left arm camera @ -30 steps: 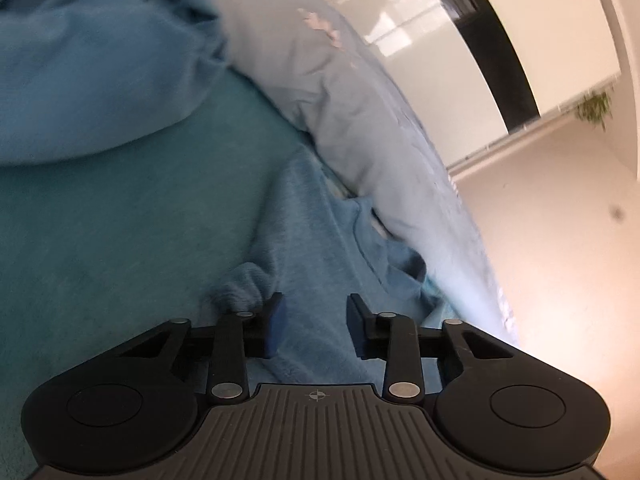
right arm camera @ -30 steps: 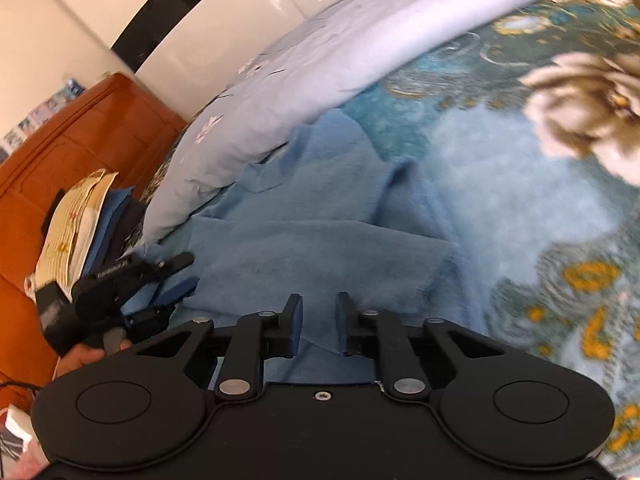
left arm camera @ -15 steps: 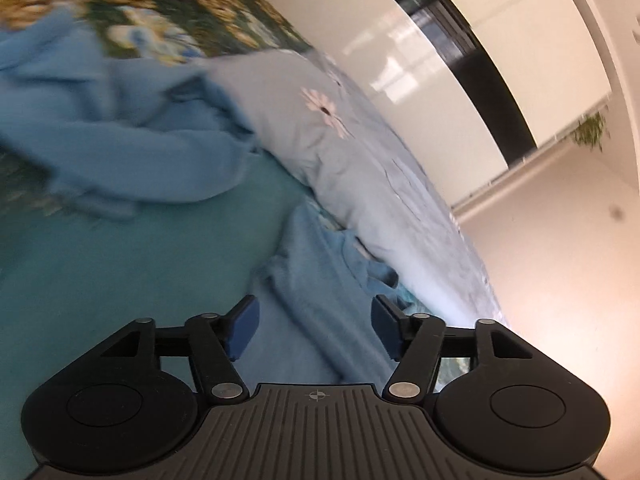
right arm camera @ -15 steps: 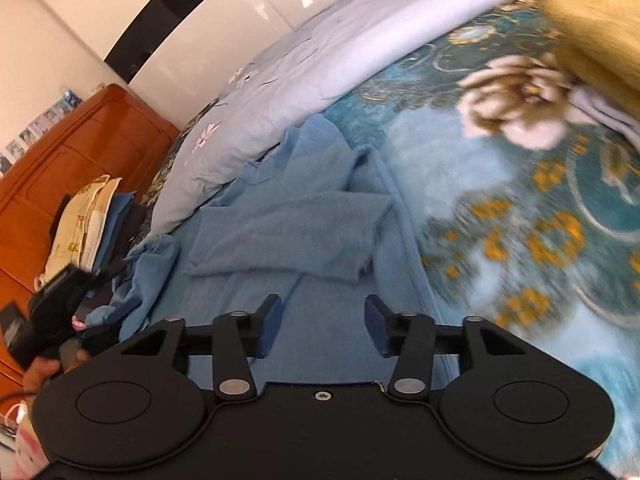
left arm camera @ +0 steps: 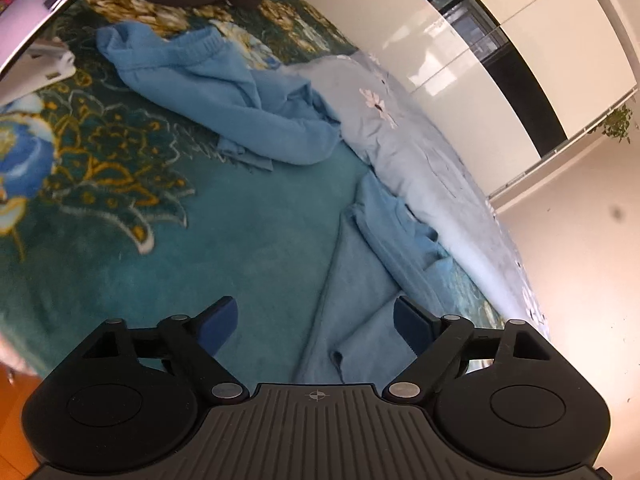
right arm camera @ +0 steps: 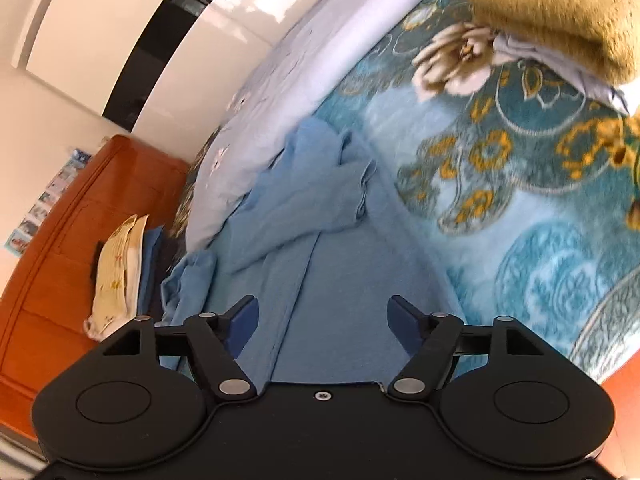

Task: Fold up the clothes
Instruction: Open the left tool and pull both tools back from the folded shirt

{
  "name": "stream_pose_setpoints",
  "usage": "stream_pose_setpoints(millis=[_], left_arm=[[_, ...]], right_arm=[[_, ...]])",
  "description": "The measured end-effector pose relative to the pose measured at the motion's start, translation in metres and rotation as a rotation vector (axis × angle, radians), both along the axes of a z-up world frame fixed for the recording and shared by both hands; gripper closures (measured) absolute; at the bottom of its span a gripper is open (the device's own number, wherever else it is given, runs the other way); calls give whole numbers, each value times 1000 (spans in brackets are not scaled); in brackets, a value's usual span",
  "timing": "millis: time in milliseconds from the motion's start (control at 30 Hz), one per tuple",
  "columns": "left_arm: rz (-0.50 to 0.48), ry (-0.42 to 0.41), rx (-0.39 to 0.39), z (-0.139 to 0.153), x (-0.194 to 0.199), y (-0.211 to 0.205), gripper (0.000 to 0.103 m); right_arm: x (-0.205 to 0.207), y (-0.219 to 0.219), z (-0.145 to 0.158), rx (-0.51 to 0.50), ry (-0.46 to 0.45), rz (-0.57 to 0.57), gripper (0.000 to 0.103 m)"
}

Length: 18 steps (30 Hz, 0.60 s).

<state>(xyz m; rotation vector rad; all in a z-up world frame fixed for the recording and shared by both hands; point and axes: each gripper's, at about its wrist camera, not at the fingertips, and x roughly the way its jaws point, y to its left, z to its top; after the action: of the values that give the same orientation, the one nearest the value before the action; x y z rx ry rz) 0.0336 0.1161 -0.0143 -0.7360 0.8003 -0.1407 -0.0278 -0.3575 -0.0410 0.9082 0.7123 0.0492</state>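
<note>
Ahead of the left hand-held gripper (left arm camera: 316,326), slightly to its right, lies the near blue garment (left arm camera: 360,300) on the patterned bed cover (left arm camera: 120,208); its jaws have just been opening and now stand wide and released, with nothing pinched between the pads. Farther ahead and to the left, a second blue garment (left arm camera: 224,104) lies crumpled, with a pale duvet (left arm camera: 420,152) running along the far edge of both.

Below the right hand-held gripper (right arm camera: 322,322) the same near blue garment (right arm camera: 312,216) stretches away, a sleeve folded across its body. These jaws too have just been opening and are released, clear of the cloth. A mustard knit (right arm camera: 552,12) sits far ahead to the right, a stack of folded clothes (right arm camera: 120,268) to the left.

The fold looks set down, so the next step is probably a fresh grasp. To do it well, I would pinch both layers at matching corners, lift evenly, and keep edges aligned so the sleeve does not slip out.
</note>
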Motion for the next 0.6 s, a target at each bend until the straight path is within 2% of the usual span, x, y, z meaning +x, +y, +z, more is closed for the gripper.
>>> stream_pose_setpoints(millis=[200, 300, 400, 500, 533, 600], left_arm=[[-68, -54, 10, 15, -13, -13, 18], [-93, -65, 71, 21, -13, -21, 18], [-124, -82, 101, 18, -18, -30, 18], [-156, -91, 162, 11, -24, -41, 13], [-165, -104, 193, 9, -25, -45, 4], [-191, -134, 253, 7, -29, -53, 0]], right_arm=[[-13, -6, 6, 11, 7, -34, 31], [-24, -7, 12, 13, -32, -48, 29], [-31, -4, 11, -13, -22, -32, 28], [-36, -5, 7, -35, 20, -35, 28], [-37, -6, 7, -42, 30, -37, 28], [-41, -6, 7, -72, 38, -39, 28]])
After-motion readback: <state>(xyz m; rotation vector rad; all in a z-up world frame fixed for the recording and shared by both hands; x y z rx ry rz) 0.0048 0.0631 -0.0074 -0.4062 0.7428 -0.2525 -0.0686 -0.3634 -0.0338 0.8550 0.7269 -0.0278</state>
